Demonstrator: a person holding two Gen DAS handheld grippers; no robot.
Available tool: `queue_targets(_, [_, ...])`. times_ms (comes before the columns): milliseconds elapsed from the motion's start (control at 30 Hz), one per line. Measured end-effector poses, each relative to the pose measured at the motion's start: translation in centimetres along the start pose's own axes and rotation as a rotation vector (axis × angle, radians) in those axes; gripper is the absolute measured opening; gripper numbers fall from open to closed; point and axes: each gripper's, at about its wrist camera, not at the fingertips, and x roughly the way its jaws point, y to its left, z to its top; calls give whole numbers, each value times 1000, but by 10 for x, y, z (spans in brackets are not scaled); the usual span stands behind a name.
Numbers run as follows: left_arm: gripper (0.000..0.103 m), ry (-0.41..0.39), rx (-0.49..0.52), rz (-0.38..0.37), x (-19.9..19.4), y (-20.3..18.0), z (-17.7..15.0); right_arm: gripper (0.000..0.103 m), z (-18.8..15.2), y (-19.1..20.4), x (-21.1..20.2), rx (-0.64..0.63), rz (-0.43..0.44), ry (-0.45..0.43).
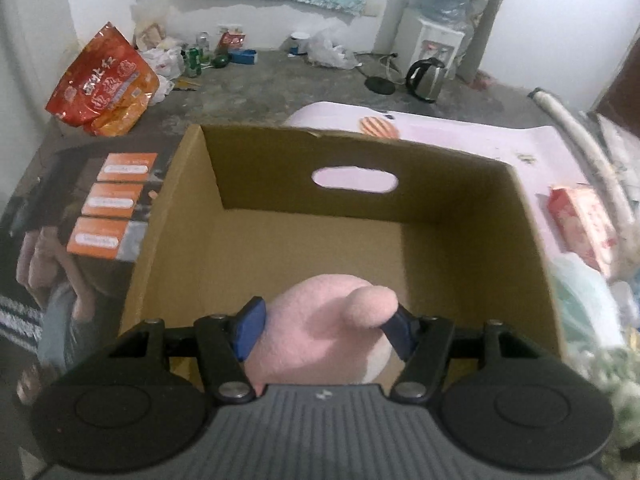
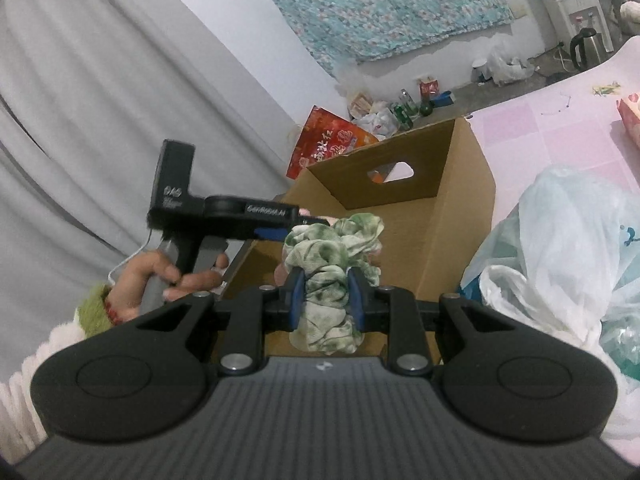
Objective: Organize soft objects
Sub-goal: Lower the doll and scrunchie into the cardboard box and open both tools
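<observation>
An open brown cardboard box (image 1: 260,168) stands under my left gripper (image 1: 326,316); its floor is bare. The blue pads press on a pink plush toy (image 1: 316,344), which hangs over the near part of the box. In the right wrist view my right gripper (image 2: 325,284) is shut on a green-and-white crumpled fabric scrunchie (image 2: 332,236), just before the near side of the box (image 2: 452,216). The left gripper (image 2: 296,228) shows there side-on, held in a person's hand (image 2: 168,276), above the box's left rim.
The box sits on a pink table (image 1: 460,136) beside a red packet (image 1: 582,224) and a clear plastic bag (image 2: 560,248). A printed flap (image 1: 112,208) lies left of the box. On the floor beyond are a red snack bag (image 1: 104,84) and a kettle (image 1: 426,78).
</observation>
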Motion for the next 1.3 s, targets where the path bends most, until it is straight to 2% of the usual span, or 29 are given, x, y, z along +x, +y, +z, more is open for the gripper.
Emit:
queue_targets(167, [64,18,49,23,22,5,27,24,5,-8,6,6,-2,11])
queue_targets(200, [64,2,50,45,23,5,33,24,5,-9,5,5,-5,10])
queue_targets(300, [75,-65,61,86,17,2,45,25,6,-12,8,7,-16,12])
queue_targets(533, [78,-180,-11,72,-19,-1,44,25,10,-9,13,7,-35,17])
queue_targets(767, [89,-281,-94,17,-82,8,13,24,32,25,38,-59,-34,42])
queue_targets(900, [91,-327,-117,31,-117,17,-12,25,40,44,66,-75,-38,105])
queue_targets(1100, [93,-373,-131,86,-153,30,-49,25,40,70,123,-108,-70,237])
queue_targets(1300, [94,-407,-215,85,-174,60,-82,25,28,89,209,-143,-117,420])
